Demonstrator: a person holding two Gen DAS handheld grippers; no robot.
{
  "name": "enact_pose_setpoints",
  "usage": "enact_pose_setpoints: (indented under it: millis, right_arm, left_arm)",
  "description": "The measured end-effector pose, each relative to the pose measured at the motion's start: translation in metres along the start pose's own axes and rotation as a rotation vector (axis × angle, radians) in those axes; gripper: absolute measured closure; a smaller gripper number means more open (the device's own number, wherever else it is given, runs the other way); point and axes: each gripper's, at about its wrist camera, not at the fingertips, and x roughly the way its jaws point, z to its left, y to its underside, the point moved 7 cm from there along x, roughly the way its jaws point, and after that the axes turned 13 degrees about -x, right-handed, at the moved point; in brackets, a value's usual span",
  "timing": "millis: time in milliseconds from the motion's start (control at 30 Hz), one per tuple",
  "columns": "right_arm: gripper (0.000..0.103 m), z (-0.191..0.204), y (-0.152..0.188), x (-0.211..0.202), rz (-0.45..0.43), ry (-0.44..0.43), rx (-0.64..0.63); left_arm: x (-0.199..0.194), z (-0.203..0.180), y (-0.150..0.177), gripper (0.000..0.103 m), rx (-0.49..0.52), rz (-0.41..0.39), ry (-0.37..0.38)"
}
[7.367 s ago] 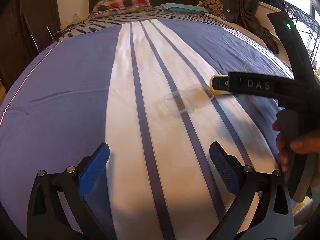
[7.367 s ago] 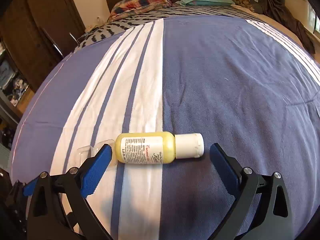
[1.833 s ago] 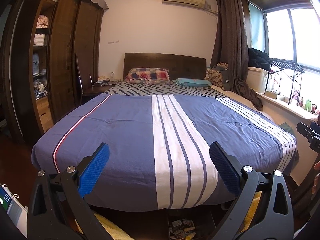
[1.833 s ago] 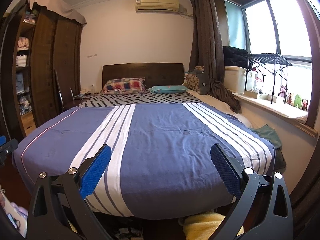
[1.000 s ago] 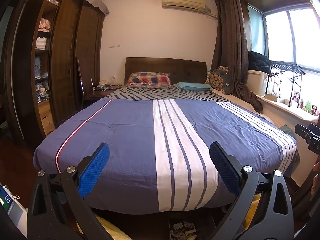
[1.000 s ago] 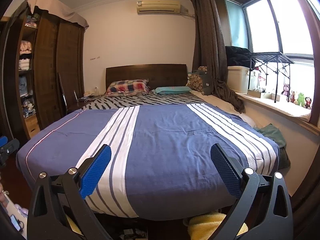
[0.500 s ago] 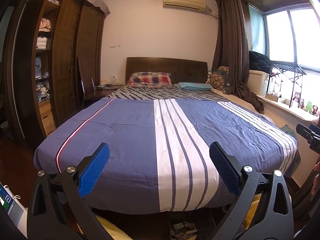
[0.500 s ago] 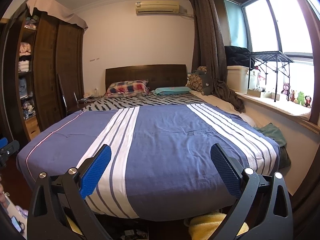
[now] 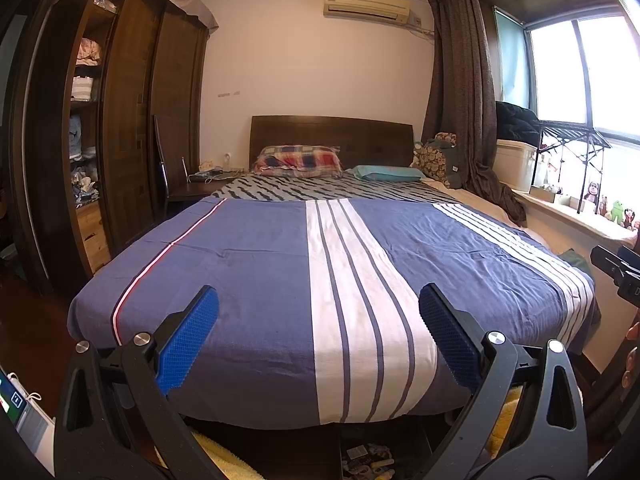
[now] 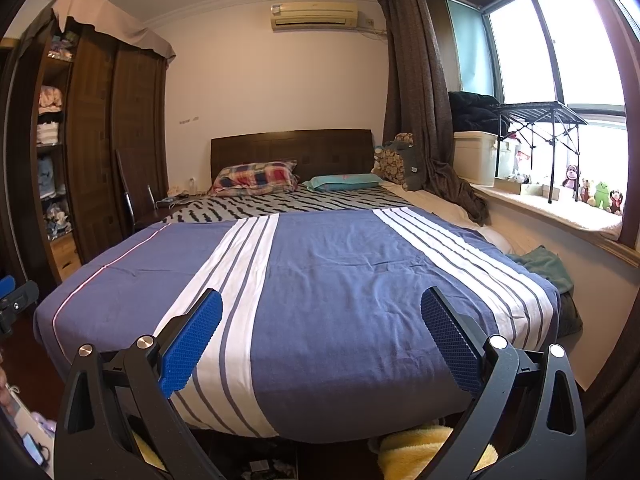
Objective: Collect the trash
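Note:
My left gripper (image 9: 319,332) is open and empty, held back from the foot of the bed (image 9: 248,264). My right gripper (image 10: 322,336) is open and empty too, also facing the bed (image 10: 340,280) from its foot. The blue and white striped cover shows no bottle or plastic packaging on it. Small mixed items lie in a dark box on the floor (image 9: 366,462) under the foot of the bed, and also show in the right wrist view (image 10: 264,468). The right gripper's body shows at the right edge of the left wrist view (image 9: 618,276).
A dark wardrobe (image 9: 120,128) with open shelves stands left. A chair and night table (image 9: 188,188) sit by the headboard. Window sill with toys (image 10: 592,196), a white box (image 10: 476,156) and a curtain are right. Yellow towels (image 10: 416,452) lie on the floor.
Since 7.4 s ago both grippers have pulled back from the bed top, and the yellow bottle and clear packaging are gone from it. Over the last second the views barely shift.

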Motion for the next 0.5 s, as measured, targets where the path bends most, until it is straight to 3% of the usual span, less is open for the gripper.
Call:
enact_pose_setpoints:
  millis: [500]
  right_arm:
    - [0.003,0.0006,-0.0011,-0.0013,-0.004,0.006,0.003]
  left_arm:
    - [-0.0001,-0.0002,-0.0001,0.008,0.000,-0.002,0.002]
